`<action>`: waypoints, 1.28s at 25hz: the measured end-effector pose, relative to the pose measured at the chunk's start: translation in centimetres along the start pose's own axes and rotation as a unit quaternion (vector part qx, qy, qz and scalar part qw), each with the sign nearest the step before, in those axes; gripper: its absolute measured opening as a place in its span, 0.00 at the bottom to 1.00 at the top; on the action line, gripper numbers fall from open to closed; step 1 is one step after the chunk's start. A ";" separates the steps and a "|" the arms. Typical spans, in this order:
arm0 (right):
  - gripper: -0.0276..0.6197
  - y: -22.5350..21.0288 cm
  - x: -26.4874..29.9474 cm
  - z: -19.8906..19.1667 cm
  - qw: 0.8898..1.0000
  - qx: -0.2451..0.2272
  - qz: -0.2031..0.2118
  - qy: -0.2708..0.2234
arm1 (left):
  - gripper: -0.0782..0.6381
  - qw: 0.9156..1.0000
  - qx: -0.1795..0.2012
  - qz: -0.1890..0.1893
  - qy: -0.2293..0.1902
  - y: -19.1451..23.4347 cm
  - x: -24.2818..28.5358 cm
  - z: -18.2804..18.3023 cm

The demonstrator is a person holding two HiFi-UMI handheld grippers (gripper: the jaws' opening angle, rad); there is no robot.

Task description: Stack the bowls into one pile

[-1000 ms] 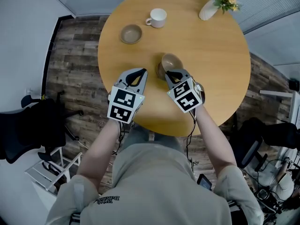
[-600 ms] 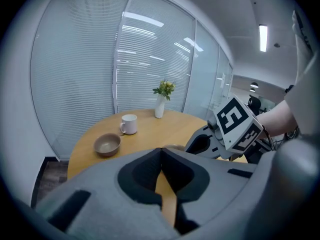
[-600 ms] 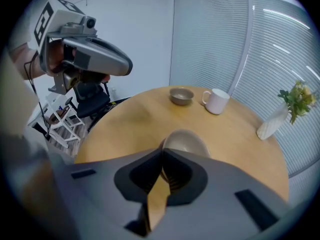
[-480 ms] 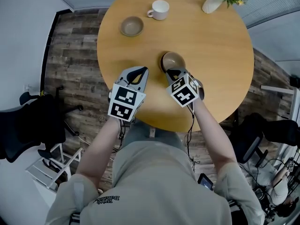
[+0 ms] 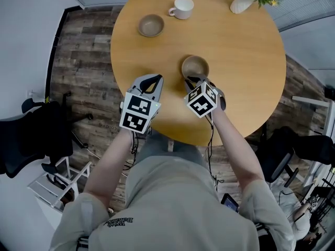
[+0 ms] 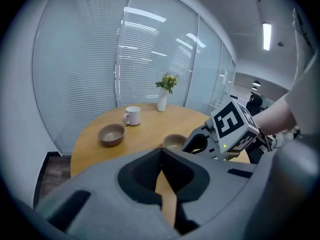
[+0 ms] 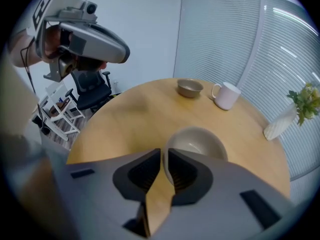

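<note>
Levelled since a second ago, when it tilted, the small round tan ceramic bowl (image 5: 195, 66) sits near the middle of the round wooden table (image 5: 246, 61); the right gripper (image 5: 192, 80) is clenched on its near rim, one jaw inside, one outside; whether its base touches the wood cannot be told; the left gripper (image 5: 152, 80) hangs beside it over the table edge, jaws closed on nothing; a second, matching tan bowl (image 5: 151, 25) stands well apart, near a white ceramic mug (image 5: 182, 7).
</note>
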State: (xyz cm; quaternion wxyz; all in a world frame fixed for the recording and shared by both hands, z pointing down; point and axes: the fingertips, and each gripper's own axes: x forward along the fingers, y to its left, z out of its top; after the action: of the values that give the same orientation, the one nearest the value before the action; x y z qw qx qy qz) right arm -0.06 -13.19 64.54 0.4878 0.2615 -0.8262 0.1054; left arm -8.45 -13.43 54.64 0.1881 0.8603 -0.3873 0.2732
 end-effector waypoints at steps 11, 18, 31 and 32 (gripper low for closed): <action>0.09 -3.2 -4.8 1.7 0.997 0.039 -0.043 -0.052 | 0.14 1.000 0.008 0.014 -0.014 0.3 -0.5 1.7; 0.09 -7.0 -11.6 4.3 0.983 0.100 -0.083 -0.131 | 0.14 0.997 0.051 0.024 -0.052 -0.2 -2.5 7.0; 0.09 -10.7 -27.7 10.3 0.929 0.126 -0.169 -0.304 | 0.14 0.976 0.134 0.042 -0.167 -3.0 -10.5 18.8; 0.09 -10.7 -28.8 10.5 0.924 0.128 -0.173 -0.316 | 0.14 0.974 0.137 0.045 -0.175 -3.2 -11.1 19.5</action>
State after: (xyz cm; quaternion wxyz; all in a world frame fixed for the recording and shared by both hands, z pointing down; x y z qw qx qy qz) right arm 8.96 -17.18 33.60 0.1748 0.4799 -0.8590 0.0360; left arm -5.79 -15.55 32.25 -0.0151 0.8942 -0.4110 0.1767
